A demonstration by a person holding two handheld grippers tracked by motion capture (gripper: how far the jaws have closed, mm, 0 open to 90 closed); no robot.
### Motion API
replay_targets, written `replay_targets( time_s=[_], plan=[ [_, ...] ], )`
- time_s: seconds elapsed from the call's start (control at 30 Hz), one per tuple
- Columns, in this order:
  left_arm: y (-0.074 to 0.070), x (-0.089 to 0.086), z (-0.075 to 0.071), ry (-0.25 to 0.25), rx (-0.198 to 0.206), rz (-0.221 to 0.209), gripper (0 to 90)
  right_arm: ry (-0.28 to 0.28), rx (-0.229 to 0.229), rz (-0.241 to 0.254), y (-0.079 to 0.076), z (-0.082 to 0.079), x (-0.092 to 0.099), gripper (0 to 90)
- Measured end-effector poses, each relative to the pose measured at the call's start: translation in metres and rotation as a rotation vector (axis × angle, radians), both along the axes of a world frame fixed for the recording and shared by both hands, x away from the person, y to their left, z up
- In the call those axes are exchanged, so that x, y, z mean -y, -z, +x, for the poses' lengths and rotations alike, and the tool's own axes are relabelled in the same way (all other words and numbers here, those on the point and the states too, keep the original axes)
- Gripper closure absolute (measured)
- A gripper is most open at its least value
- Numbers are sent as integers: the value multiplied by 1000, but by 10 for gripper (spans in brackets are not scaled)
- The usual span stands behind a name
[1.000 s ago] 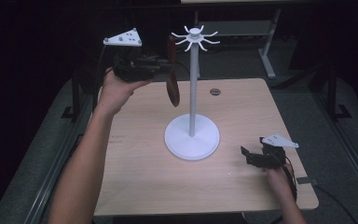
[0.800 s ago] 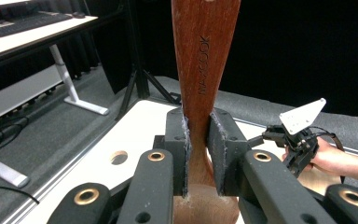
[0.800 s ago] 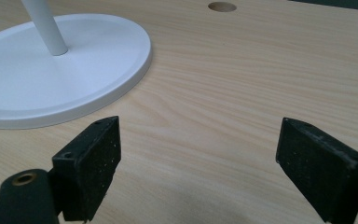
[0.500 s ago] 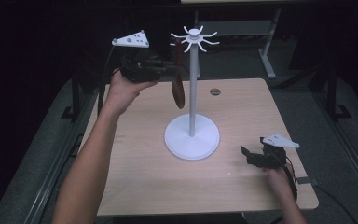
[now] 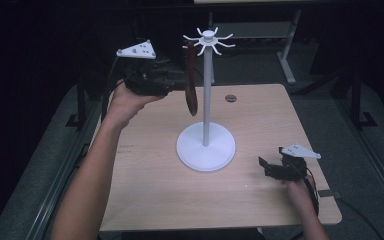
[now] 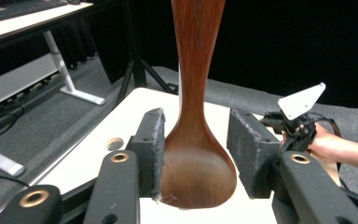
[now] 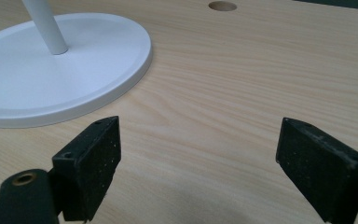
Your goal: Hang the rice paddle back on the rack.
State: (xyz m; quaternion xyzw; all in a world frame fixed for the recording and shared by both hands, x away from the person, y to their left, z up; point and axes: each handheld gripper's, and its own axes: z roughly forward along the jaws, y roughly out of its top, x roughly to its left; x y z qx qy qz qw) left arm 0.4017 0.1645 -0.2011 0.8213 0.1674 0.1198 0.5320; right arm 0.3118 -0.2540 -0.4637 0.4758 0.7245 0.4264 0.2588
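Observation:
A dark wooden spoon (image 5: 192, 85) hangs upright, bowl down, just left of the white hook stand (image 5: 207, 105). Its handle top reaches up beside the stand's ring of hooks (image 5: 209, 40); whether it rests on a hook I cannot tell. My left gripper (image 5: 186, 84) is raised at mid-pole height and shut on the spoon. In the left gripper view the spoon (image 6: 198, 140) has its bowl between the two pads (image 6: 154, 144). My right gripper (image 5: 266, 167) rests low on the table at the front right, open, with nothing between its fingers (image 7: 95, 154).
The stand's round white base (image 5: 205, 150) sits mid-table and lies close to the right gripper (image 7: 198, 144) as the white disc (image 7: 51, 88). A cable hole (image 5: 230, 98) lies behind the base. The wooden table (image 5: 155, 190) ends near the right hand.
My left gripper has carried the spoon rightward and slightly up, bringing it close beside the stand's pole and hooks. The right gripper has stayed put.

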Motion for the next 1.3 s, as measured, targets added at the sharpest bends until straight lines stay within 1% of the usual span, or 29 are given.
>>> replay_targets(
  time_s=[0.03, 0.13, 0.2, 0.27, 0.4, 0.43, 0.47, 0.5, 0.53, 0.7, 0.87, 1.0, 1.13, 1.3],
  plan=[
    [2, -1, -1, -5, -1, 3, 525, 1, -2, 2, 0, 0, 0, 137],
    [6, -6, -5, -22, -4, 33, 488, -2, 0, -1, 0, 0, -1, 137],
    [9, -8, -7, -32, -12, 42, 459, -3, 0, -1, 0, 0, -1, 137],
    [12, -11, -10, -42, -11, 55, 425, -1, -2, -1, 0, 0, 0, 137],
    [20, -15, -16, -64, -30, 67, 356, -1, -1, 0, 0, 0, -1, 137],
    [20, -15, -16, -64, -30, 67, 340, -2, 0, -1, 0, 0, -1, 137],
    [23, -19, -18, -79, -22, 82, 324, -2, 1, -1, 0, 0, -1, 137],
    [26, -20, -20, -87, -19, 87, 308, -1, 1, -1, 0, 0, -1, 137],
    [28, -22, -22, -96, -28, 84, 290, -1, 1, -2, 0, 0, -1, 137],
    [39, -32, -27, -130, -28, 95, 238, 0, 0, -4, 0, 0, -1, 137],
    [52, -41, -32, -154, -40, 106, 223, -2, -1, -5, 0, 0, -1, 137],
    [63, -47, -37, -166, -41, 107, 218, -3, -3, -6, 0, 0, -1, 137],
    [76, -53, -43, -177, -48, 112, 198, -2, -5, -6, 1, 0, -1, 137],
    [93, -62, -50, -194, -67, 107, 188, -3, -4, -7, 1, 0, -2, 137]
  ],
)
